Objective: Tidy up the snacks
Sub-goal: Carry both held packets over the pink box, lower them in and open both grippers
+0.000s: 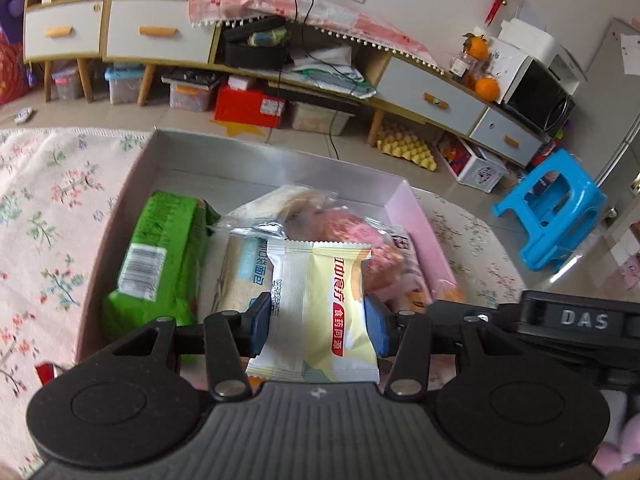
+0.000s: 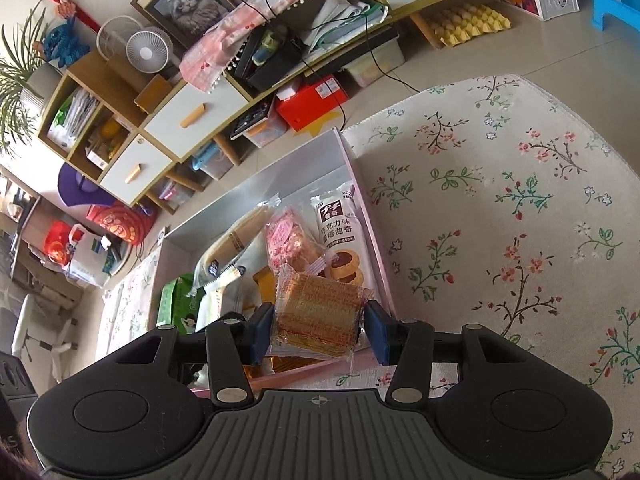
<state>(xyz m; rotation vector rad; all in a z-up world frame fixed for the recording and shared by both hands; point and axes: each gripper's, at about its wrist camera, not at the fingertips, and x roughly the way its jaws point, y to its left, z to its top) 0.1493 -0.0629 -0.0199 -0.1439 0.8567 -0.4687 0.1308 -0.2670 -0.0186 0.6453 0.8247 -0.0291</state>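
Left tool [image 1: 318, 322] clamps a yellow-white snack packet [image 1: 320, 312] over the pink box [image 1: 424, 220]; right tool [image 2: 320, 330] clamps a wafer pack [image 2: 318, 312] above it.

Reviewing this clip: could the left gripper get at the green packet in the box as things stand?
Probably not yet. The left gripper is shut on the cream sachet, so its fingers are occupied. The green packet itself lies uncovered at the box's left side.

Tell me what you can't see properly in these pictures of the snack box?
- Left wrist view: the yellow-and-white packet in the left gripper hides the snacks behind it; the bread pack is blurred.
- Right wrist view: the wafer packet in the right gripper covers the near end of the box; the green packet is half hidden.
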